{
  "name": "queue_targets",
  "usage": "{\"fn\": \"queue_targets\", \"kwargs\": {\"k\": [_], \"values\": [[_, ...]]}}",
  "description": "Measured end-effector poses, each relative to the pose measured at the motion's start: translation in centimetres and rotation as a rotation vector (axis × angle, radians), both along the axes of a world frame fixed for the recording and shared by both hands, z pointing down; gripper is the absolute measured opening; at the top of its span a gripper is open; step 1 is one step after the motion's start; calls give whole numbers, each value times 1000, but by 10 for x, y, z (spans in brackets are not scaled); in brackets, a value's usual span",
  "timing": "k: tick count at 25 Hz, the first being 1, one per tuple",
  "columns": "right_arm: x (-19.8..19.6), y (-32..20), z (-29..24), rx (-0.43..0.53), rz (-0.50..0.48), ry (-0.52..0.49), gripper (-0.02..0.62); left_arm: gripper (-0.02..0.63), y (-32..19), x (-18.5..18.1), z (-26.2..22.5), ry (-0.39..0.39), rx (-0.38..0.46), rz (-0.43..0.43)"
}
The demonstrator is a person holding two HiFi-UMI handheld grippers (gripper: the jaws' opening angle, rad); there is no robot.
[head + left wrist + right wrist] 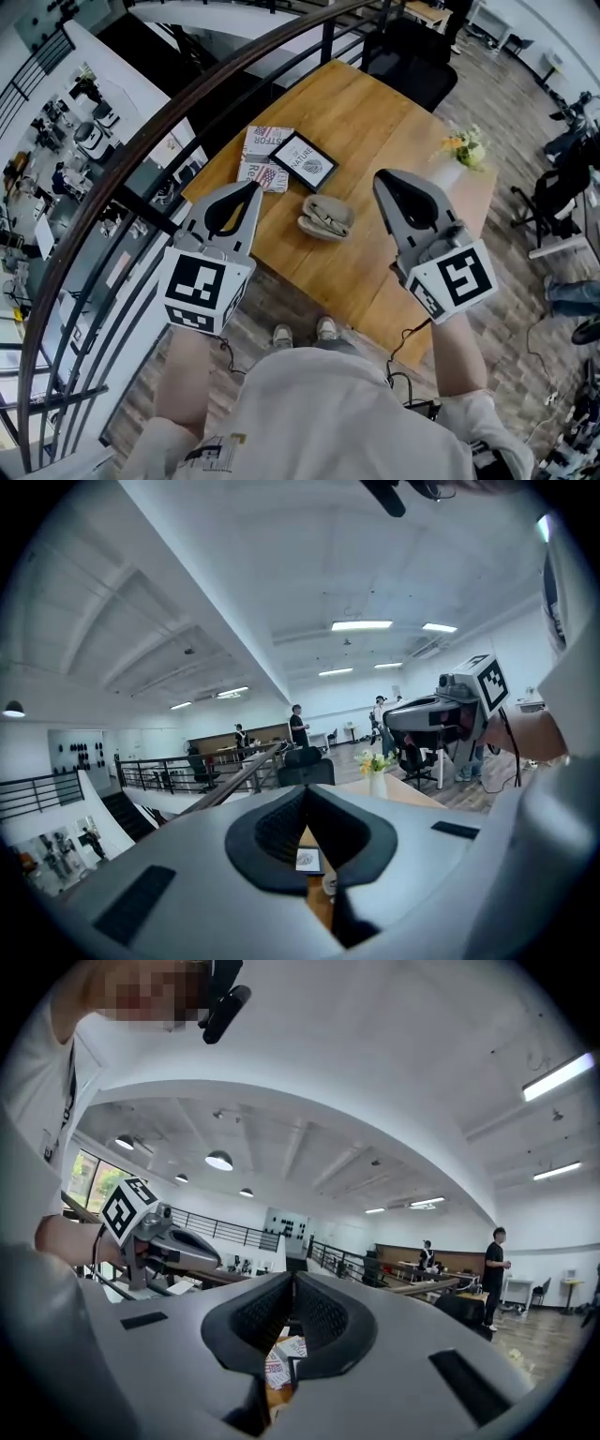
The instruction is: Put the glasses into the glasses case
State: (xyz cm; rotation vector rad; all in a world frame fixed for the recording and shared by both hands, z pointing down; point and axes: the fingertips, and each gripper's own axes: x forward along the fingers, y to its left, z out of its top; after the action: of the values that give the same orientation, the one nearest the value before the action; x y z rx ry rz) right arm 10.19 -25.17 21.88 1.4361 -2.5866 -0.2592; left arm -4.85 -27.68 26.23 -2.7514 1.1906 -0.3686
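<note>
A soft grey glasses case (325,217) lies near the middle of the wooden table (375,112). I cannot make out the glasses themselves. My left gripper (251,187) hangs high above the table's left part, shut and empty. My right gripper (382,178) is held just as high to the right of the case, shut and empty too. In the left gripper view the left gripper's (306,791) tips meet, and the right gripper (394,717) shows ahead. In the right gripper view the right gripper's (292,1279) tips meet as well.
A magazine (264,157) and a framed picture (305,161) lie left of the case. A vase of flowers (466,148) stands at the table's right edge, a black chair (410,61) at its far end. A dark railing (141,150) runs along the left.
</note>
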Motion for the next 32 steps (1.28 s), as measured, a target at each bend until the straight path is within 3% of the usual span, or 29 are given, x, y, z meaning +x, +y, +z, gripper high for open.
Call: {"fn": "queue_targets", "kwargs": {"k": [4, 10, 19, 28, 32], "values": [[6, 18, -17, 34, 21, -74, 31, 17, 14, 1, -20, -6, 66, 15], [19, 40, -29, 50, 45, -152, 28, 17, 32, -1, -37, 42, 78, -32], [5, 66, -9, 21, 20, -147, 26, 17, 50, 0, -20, 28, 55, -27], [11, 87, 24, -79, 0, -227, 26, 17, 71, 21, 19, 5, -7, -15], [2, 88, 29, -95, 7, -216, 26, 17, 73, 4, 22, 0, -35, -39]]}}
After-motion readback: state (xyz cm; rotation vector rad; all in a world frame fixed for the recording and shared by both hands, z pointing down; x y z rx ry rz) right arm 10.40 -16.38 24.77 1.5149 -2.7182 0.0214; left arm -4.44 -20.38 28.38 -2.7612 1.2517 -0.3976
